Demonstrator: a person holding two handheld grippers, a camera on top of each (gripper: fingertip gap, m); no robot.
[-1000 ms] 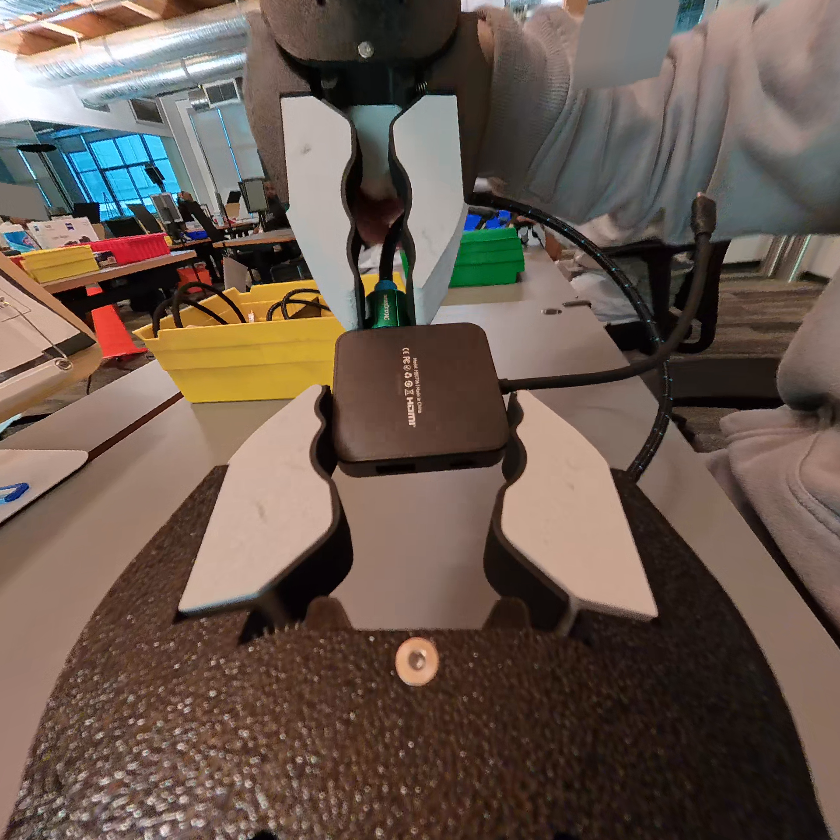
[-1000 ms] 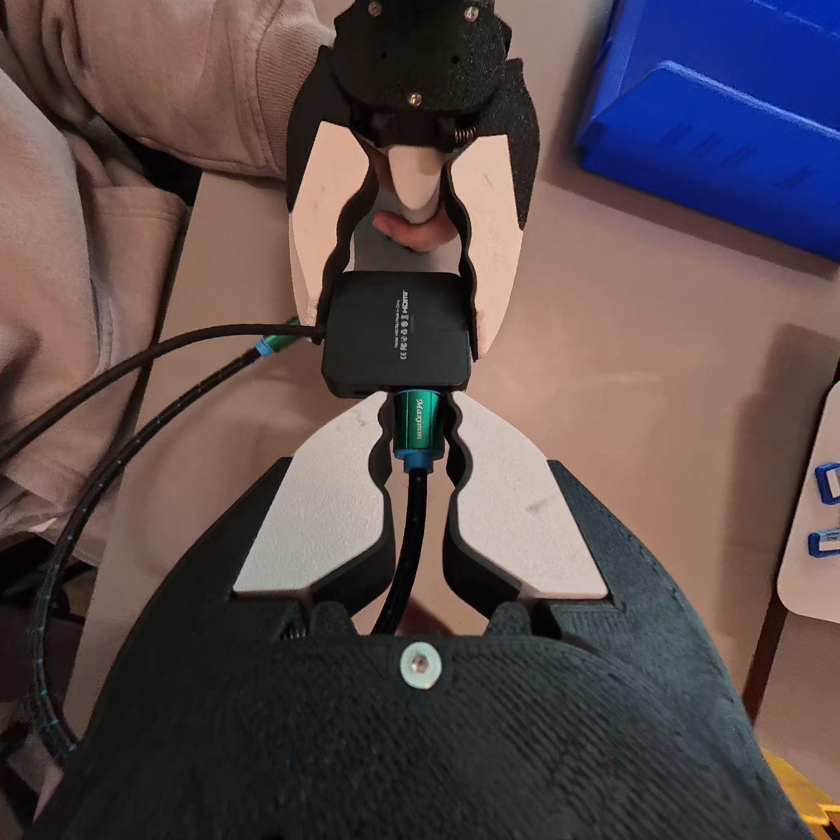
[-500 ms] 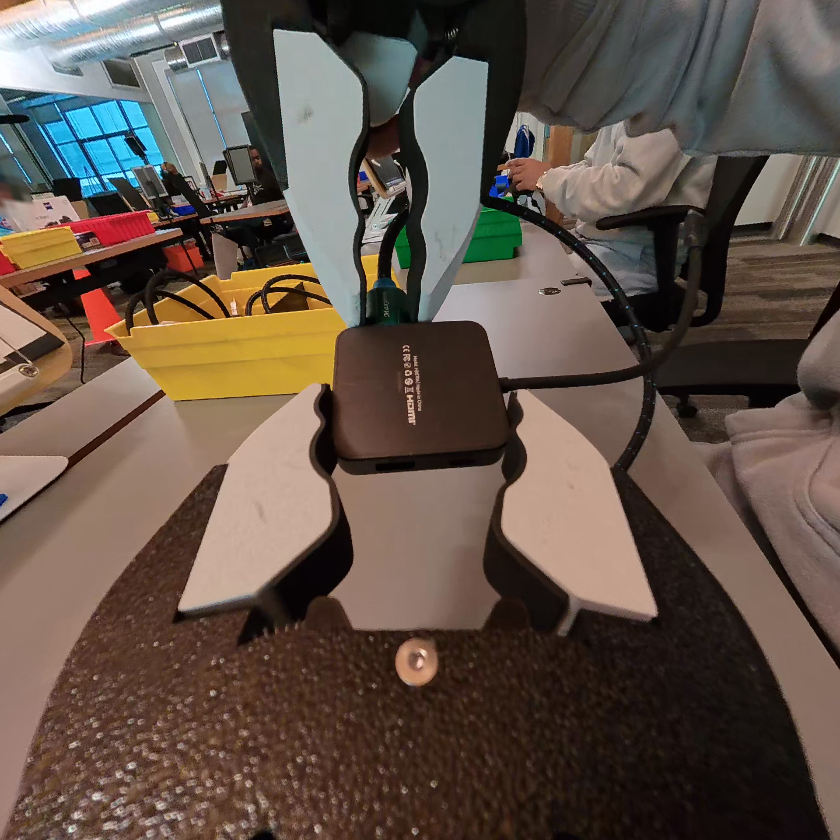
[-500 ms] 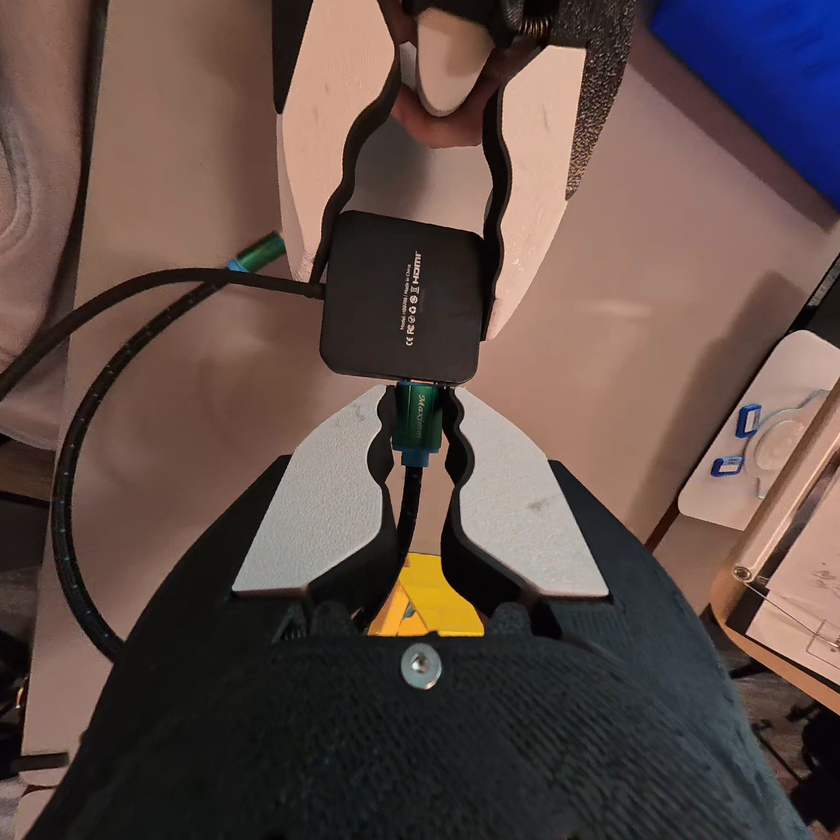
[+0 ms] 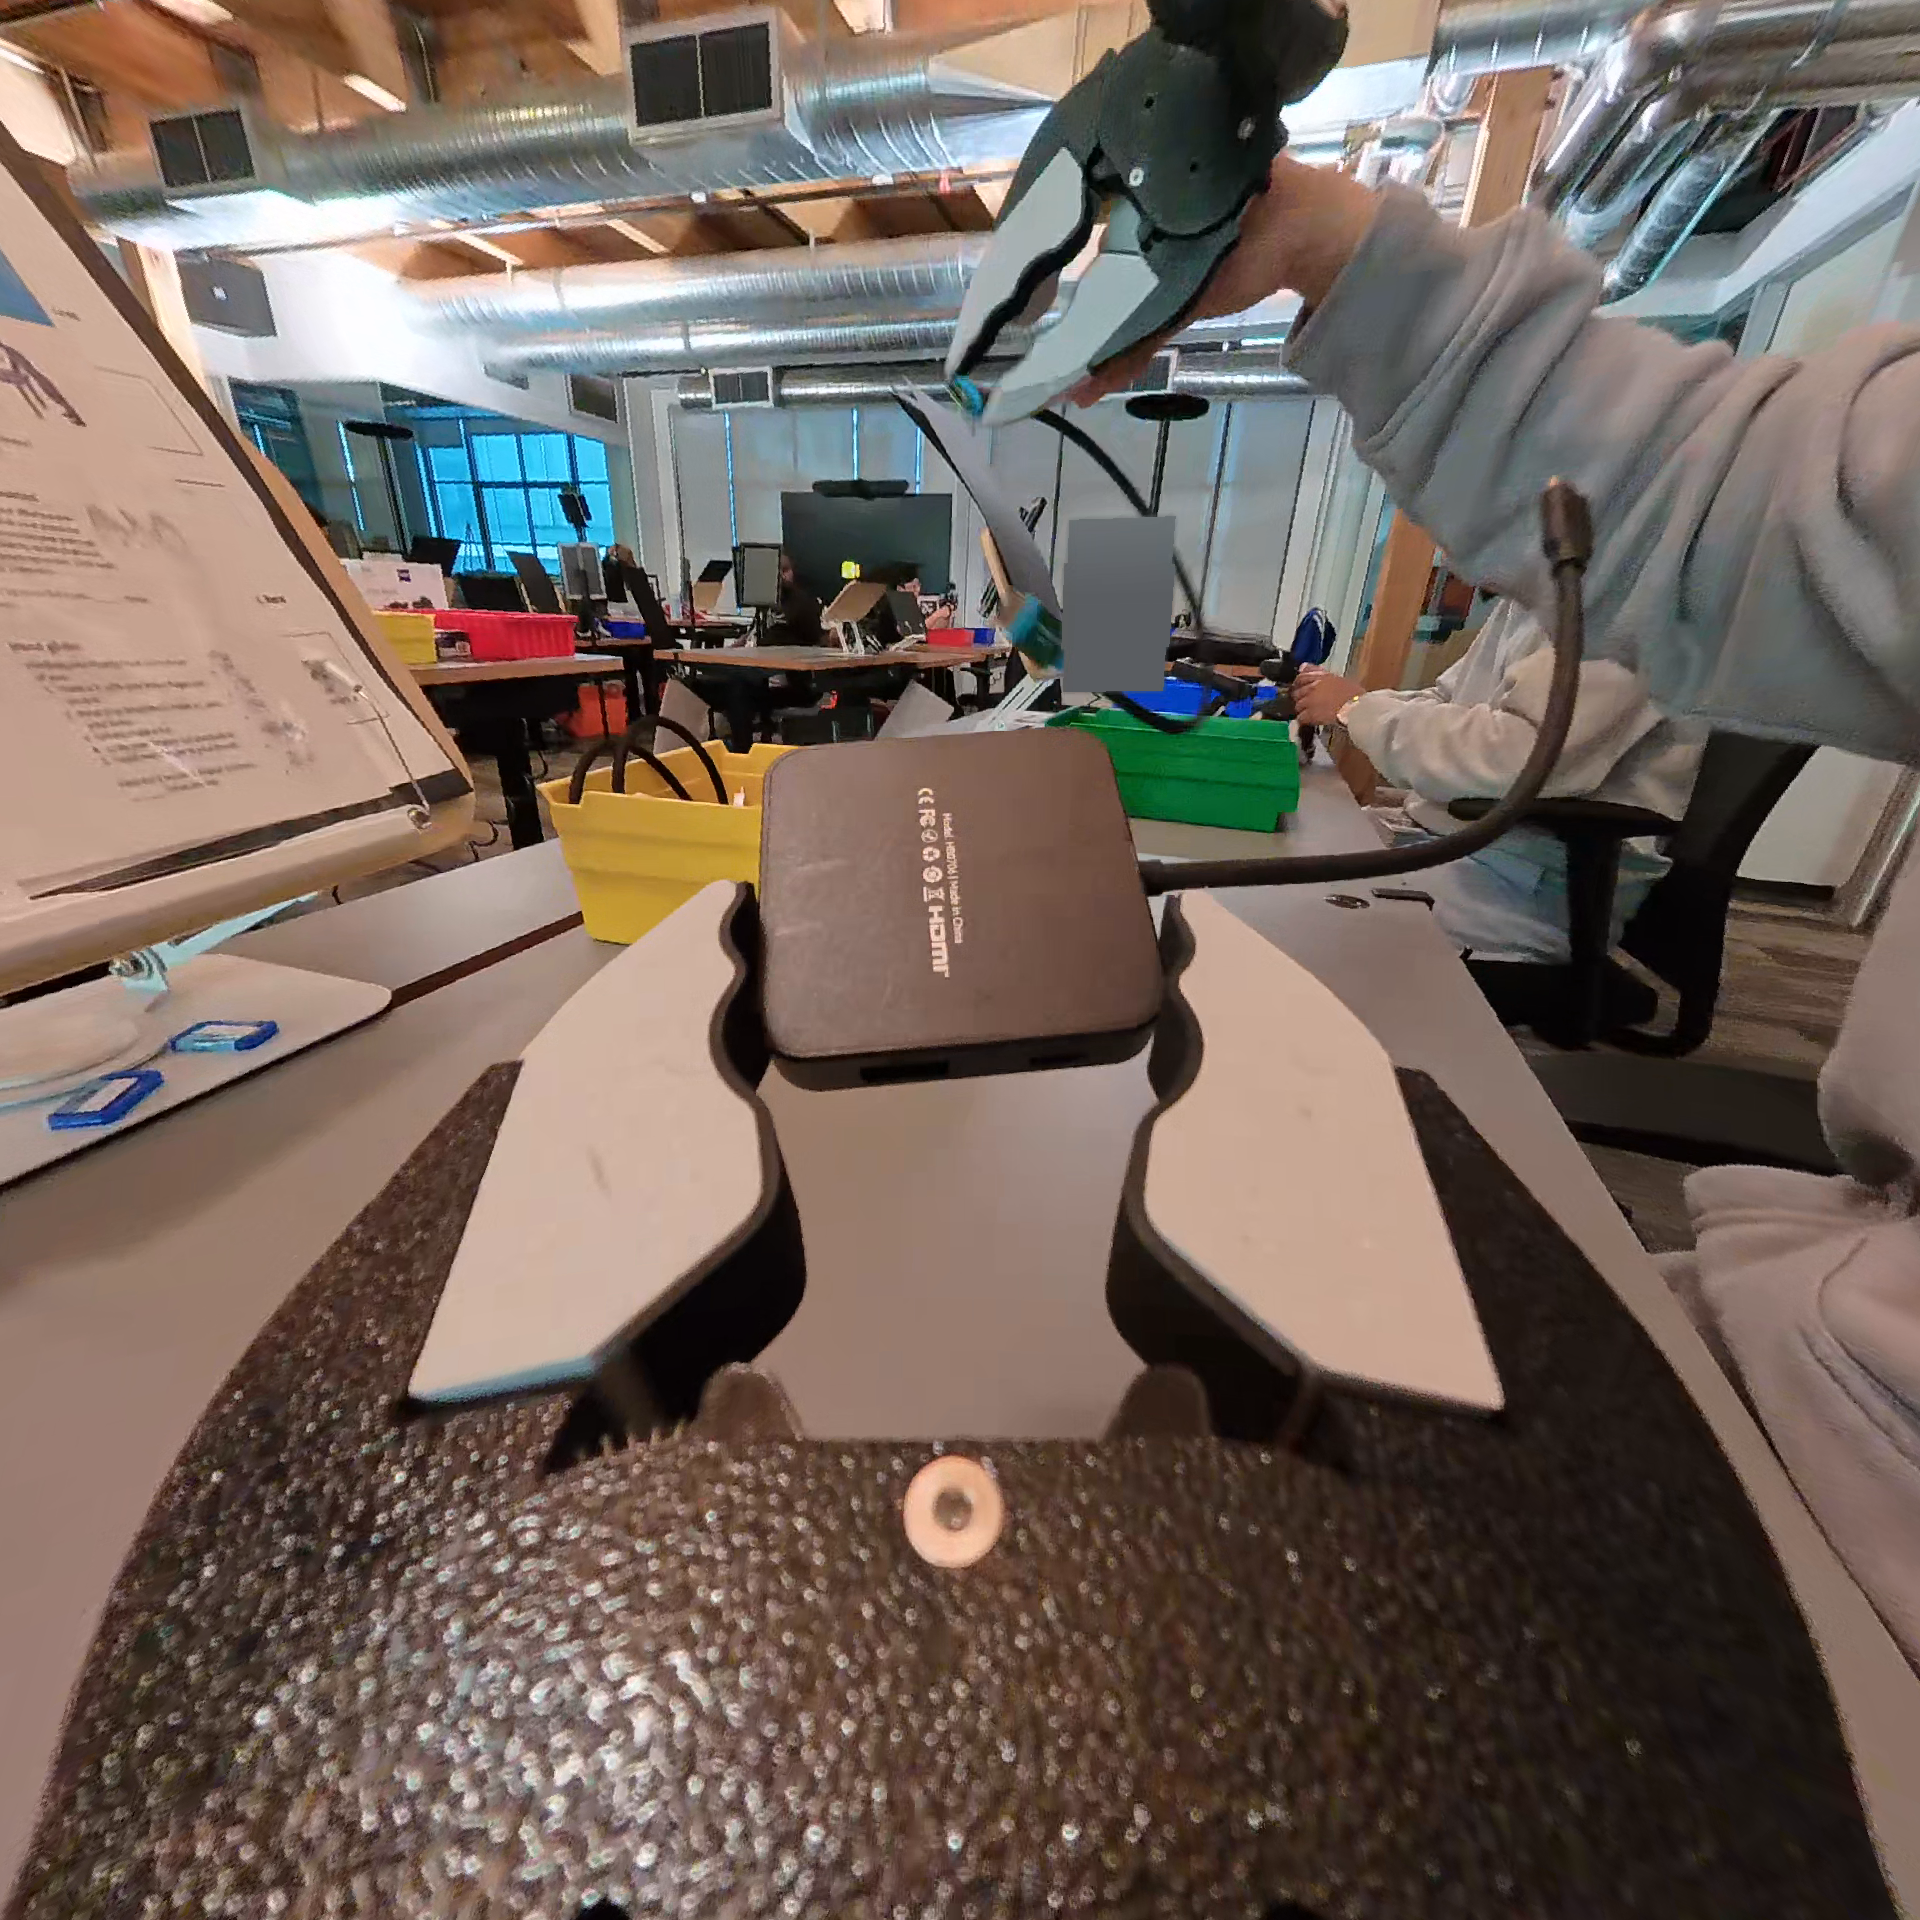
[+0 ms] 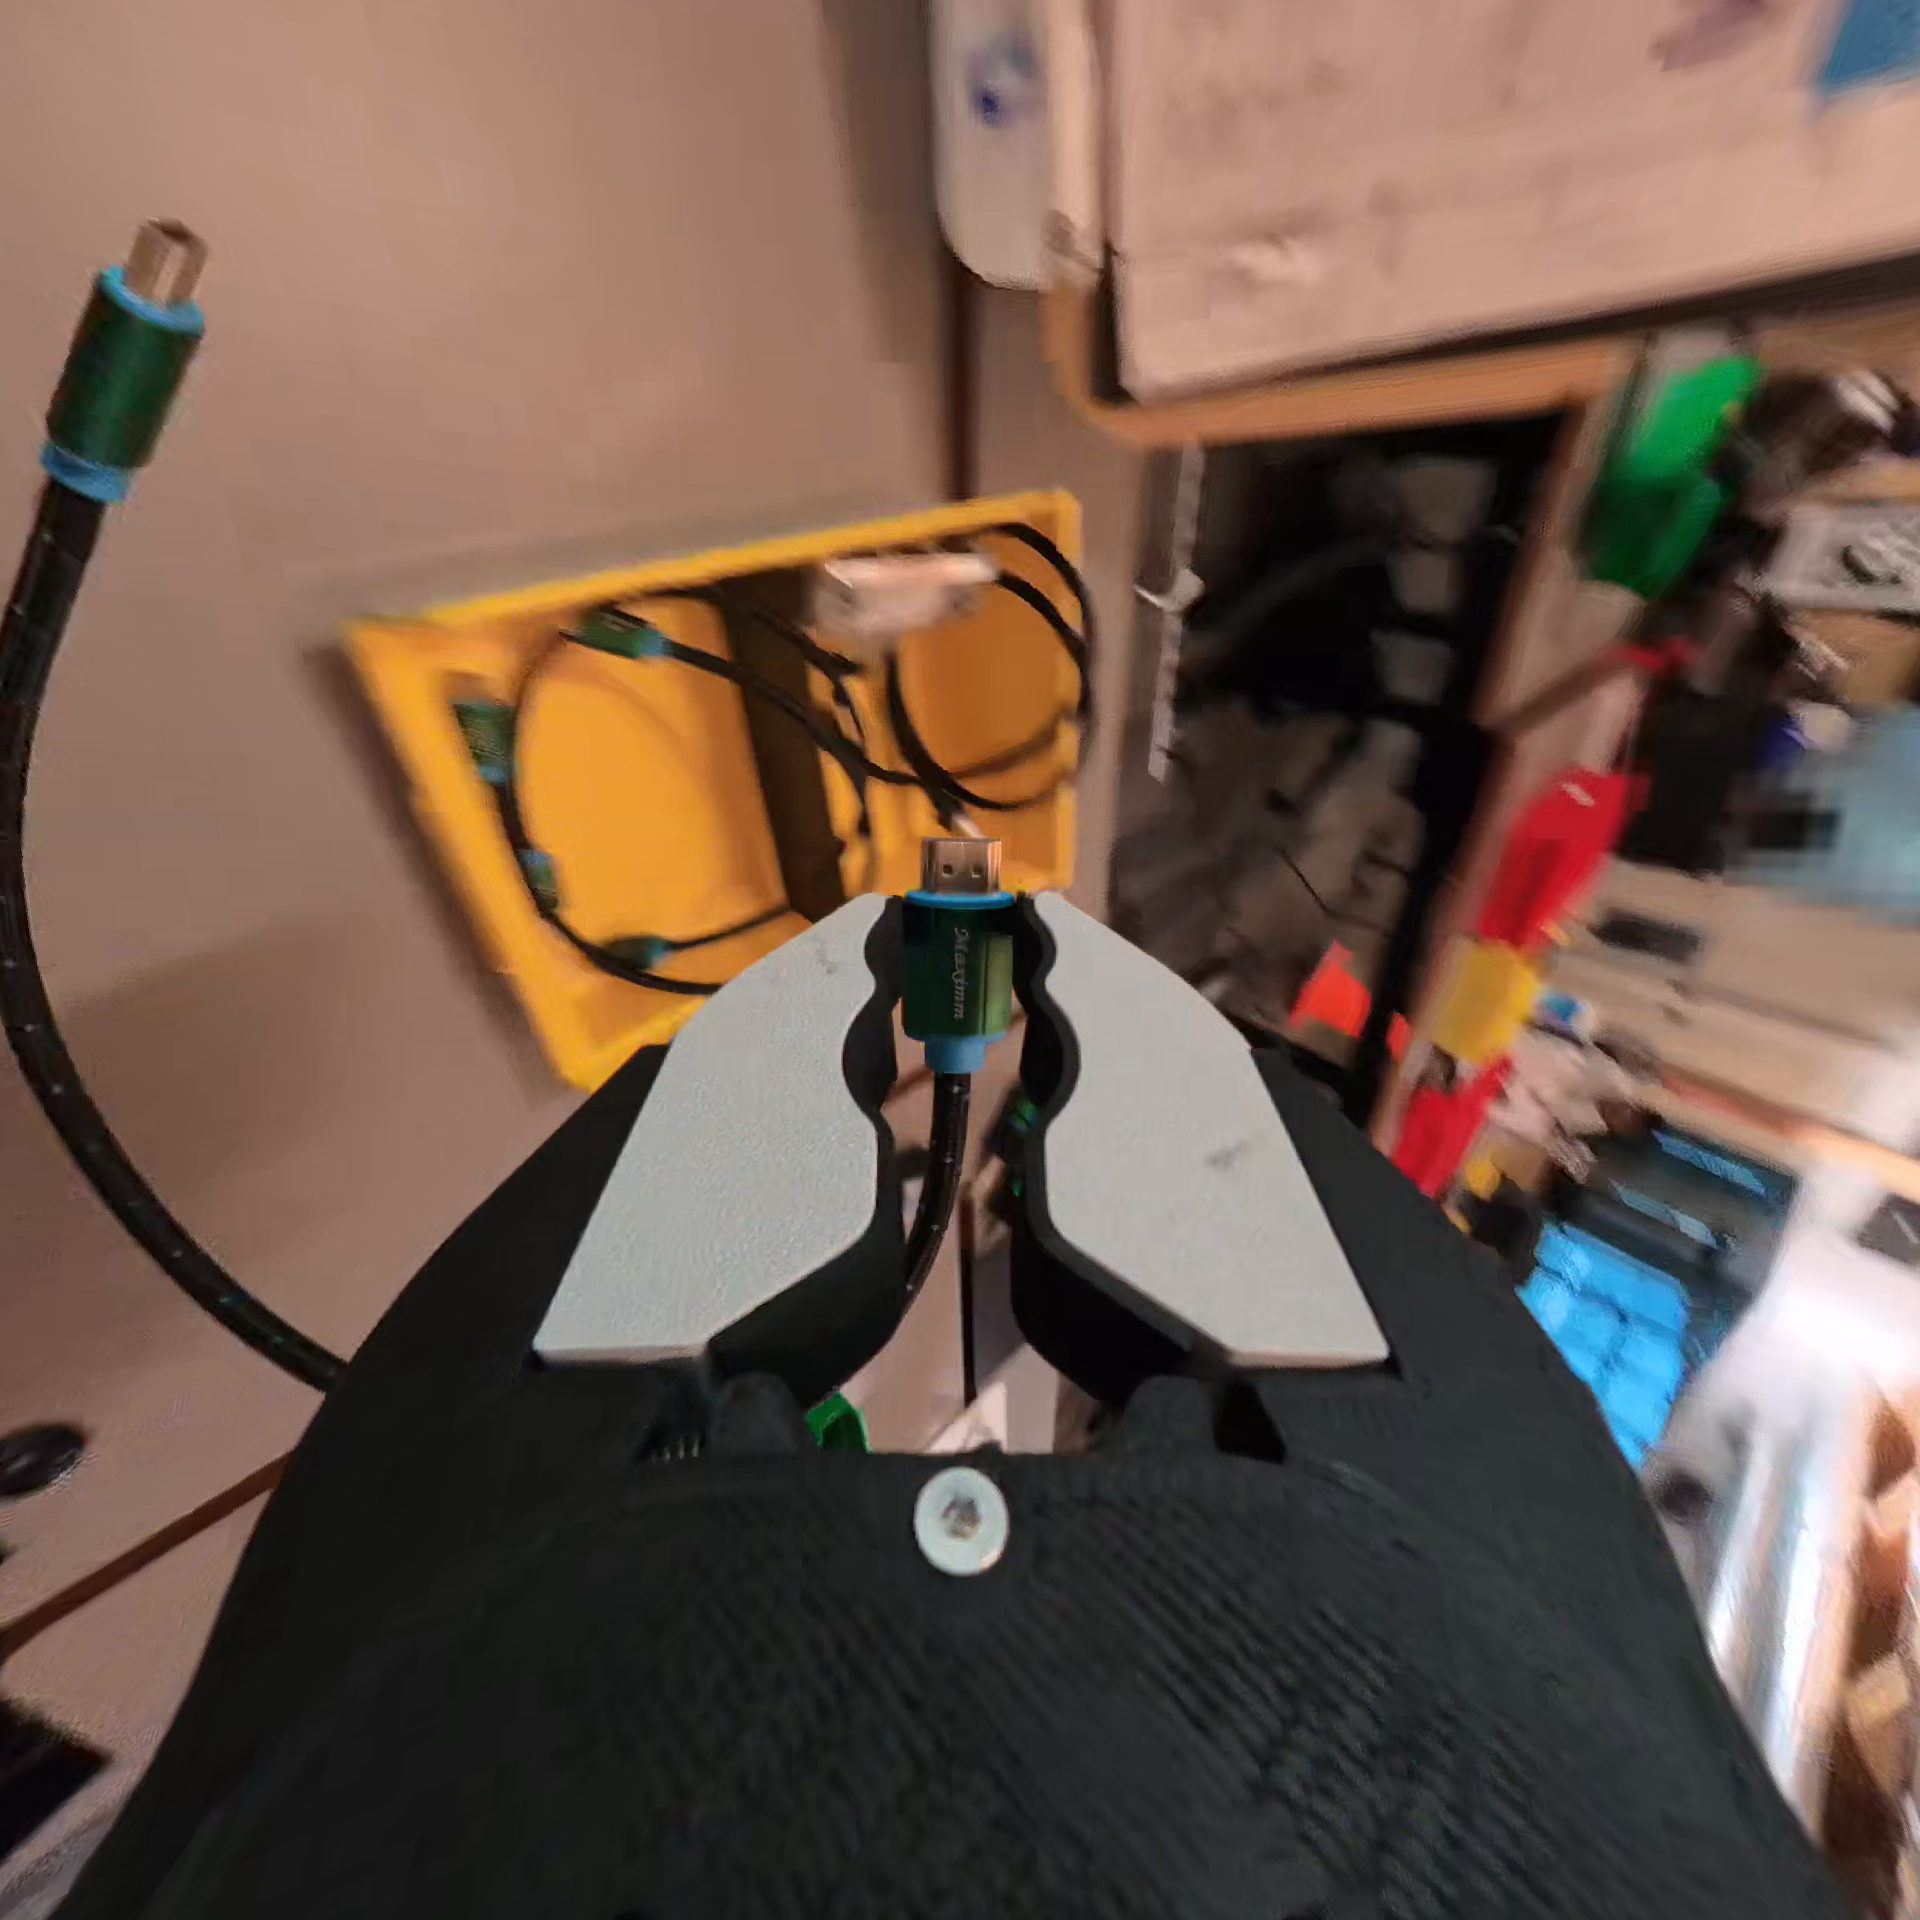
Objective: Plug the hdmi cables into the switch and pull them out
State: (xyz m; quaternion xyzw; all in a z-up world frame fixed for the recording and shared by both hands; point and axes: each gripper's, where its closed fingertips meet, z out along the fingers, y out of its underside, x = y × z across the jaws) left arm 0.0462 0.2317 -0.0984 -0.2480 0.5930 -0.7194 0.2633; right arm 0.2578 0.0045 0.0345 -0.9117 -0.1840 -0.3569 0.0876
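Observation:
My left gripper (image 5: 951, 920) is shut on the flat black HDMI switch (image 5: 956, 883) and holds it by its two sides just above the grey table (image 5: 208, 1268). The switch's own thin black lead (image 5: 1455, 847) runs off to the right and curves up. The near ports are empty. My right gripper (image 6: 956, 920) is shut on a green HDMI plug (image 6: 956, 982) whose metal tip is bare and free. In the left wrist view it (image 5: 1023, 358) is high above the switch, apart from it. The cable's other green plug (image 6: 125, 384) sticks up at the far left.
A yellow bin (image 6: 644, 831) with several black cables lies below the right gripper; it also shows behind the switch (image 5: 644, 842). A green bin (image 5: 1195, 769) stands behind. A document stand (image 5: 156, 675) on a white base (image 5: 260, 1023) is at the left. A person sits at the right (image 5: 1475, 717).
The right gripper has pulled the green plug out of the switch's far side and lifted it up and away. The left gripper keeps hold of the switch, now tilted up a little.

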